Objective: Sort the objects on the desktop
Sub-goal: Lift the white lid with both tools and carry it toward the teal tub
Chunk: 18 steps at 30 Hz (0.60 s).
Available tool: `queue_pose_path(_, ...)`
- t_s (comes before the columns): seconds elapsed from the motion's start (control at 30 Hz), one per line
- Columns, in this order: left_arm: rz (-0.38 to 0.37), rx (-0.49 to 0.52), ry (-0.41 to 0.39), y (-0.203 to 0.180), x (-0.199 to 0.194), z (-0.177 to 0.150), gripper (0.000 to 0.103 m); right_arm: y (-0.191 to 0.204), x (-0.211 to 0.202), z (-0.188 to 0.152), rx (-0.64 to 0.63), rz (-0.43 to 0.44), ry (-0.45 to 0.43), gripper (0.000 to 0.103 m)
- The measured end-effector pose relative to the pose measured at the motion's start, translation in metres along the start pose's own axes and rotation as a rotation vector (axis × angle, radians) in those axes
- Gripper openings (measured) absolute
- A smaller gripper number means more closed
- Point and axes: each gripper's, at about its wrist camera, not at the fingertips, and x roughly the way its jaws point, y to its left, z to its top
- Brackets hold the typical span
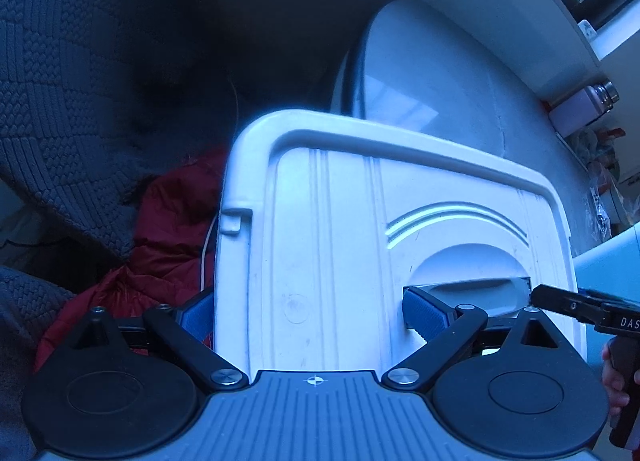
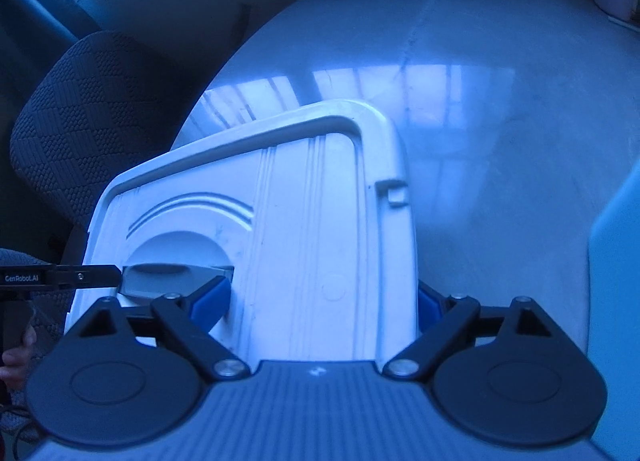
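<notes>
Between both pairs of tongs a white storage-box lid [image 1: 340, 221] is clamped: the left tongs [image 1: 312, 313] span its left half, the right tongs [image 2: 320, 301] its right half, each with one finger set in the central handle recess [image 2: 176, 261]. This two-sided hold is judged to keep the lid level. Both tools are pointed toward 12 o'clock, over the pale round desk [image 2: 480, 61].

Hidden or cut off, as we find it:
- White lid [image 1: 320, 245]: near edge behind the left gripper [image 1: 308, 317] body; in the right view [image 2: 304, 229], likewise.
- Left gripper, outer finger [image 1: 198, 317]: mostly behind the lid's side.
- Right gripper [image 2: 320, 301], outer finger [image 2: 428, 309]: same.
- Clutter at 3 o'clock [image 1: 600, 177]: too small to identify.
- Hand at 4 o'clock [image 1: 614, 377]: cropped by the frame.
</notes>
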Motion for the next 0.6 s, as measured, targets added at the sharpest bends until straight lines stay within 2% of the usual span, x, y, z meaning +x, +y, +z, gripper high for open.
queue_pose_path(0.33, 0.038, 0.030, -0.073, -0.021, -0.055, -0.003, 0.097, 0.021, -0.049, -0.016, -0.012, 0.028, -0.088, 0.092)
queue_pose_path(0.6, 0.034, 0.063, -0.119, -0.039, -0.090, -0.024, 0.097, 0.033, -0.092, -0.047, -0.012, 0.030, -0.134, 0.092)
